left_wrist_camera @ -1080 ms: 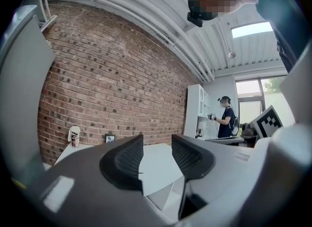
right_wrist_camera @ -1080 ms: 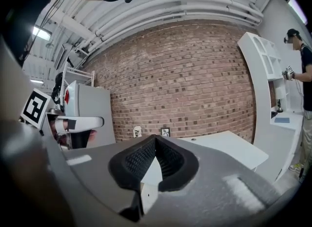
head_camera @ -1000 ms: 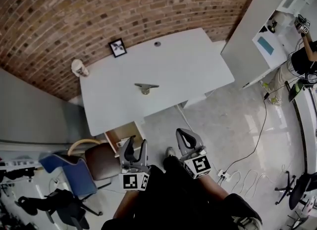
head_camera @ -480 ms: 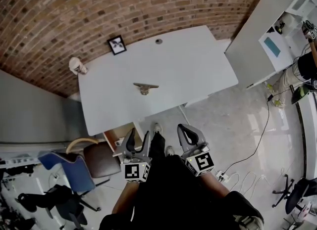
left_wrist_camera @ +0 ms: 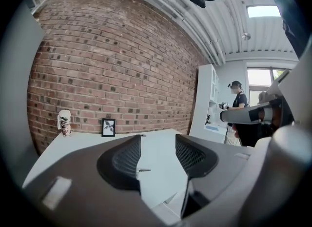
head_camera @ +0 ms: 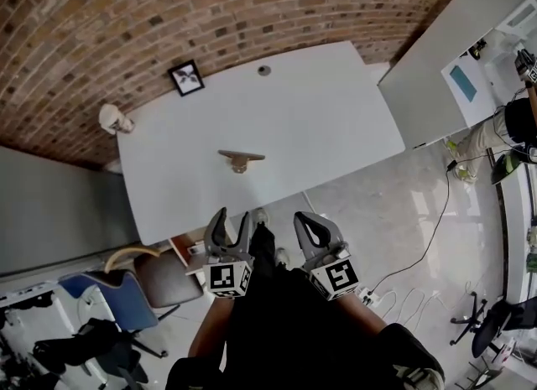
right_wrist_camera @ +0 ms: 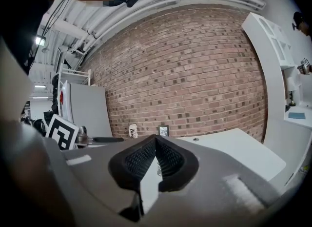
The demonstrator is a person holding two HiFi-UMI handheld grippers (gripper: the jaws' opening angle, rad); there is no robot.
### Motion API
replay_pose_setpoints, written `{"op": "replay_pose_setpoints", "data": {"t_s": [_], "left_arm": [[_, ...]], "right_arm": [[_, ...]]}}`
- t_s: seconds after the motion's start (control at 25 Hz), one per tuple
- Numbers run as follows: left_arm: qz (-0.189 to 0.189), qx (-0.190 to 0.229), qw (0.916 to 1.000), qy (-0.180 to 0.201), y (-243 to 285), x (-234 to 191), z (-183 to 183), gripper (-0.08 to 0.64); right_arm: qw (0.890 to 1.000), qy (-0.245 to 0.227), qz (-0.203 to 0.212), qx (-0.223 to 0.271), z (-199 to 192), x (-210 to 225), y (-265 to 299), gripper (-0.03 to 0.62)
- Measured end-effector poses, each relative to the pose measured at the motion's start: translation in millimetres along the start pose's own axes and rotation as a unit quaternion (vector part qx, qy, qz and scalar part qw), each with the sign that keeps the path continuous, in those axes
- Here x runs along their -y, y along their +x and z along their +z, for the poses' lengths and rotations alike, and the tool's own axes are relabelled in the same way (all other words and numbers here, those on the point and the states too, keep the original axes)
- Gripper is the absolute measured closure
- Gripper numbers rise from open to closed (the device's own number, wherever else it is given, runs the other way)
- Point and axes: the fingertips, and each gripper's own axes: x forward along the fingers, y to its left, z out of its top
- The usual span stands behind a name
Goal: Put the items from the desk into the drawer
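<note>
From the head view, all your items sit on the white desk (head_camera: 336, 137), well apart from one another. A small T-shaped piece (head_camera: 241, 159) lies near the middle, a picture frame (head_camera: 186, 77) stands at the back edge, and a patterned cup (head_camera: 110, 118) is on the far left corner. Both claws hang short of the near edge. The wood-coloured unit (head_camera: 179, 248) under the near left corner is probably the drawer, but you cannot see whether it is open or what it holds.

In the left gripper view, your left claw (left_wrist_camera: 158, 155) is spread and has just been opening, with nothing between its pads. It lines up on the T-shaped piece. That piece looks stiff and light, so pinch it across the stubby base rather than the thin bar.

In the right gripper view, your right claw (right_wrist_camera: 156, 145) has its tips pressed together on nothing. The frame likely has glass, so take it by the top edge, gently. The cup may crush or tip, so grip it mid-body. Its contents are not visible.
</note>
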Motion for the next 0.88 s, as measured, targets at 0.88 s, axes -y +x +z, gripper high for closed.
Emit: {"op": "replay_pose_setpoints", "data": {"t_s": [0.88], "left_arm": [[-0.006,-0.168,0.9857,0.008,146,-69,-126,0.273]], "right_arm": [[0.997,0.036,-0.016,-0.069,-23,51,107,0.588]]}}
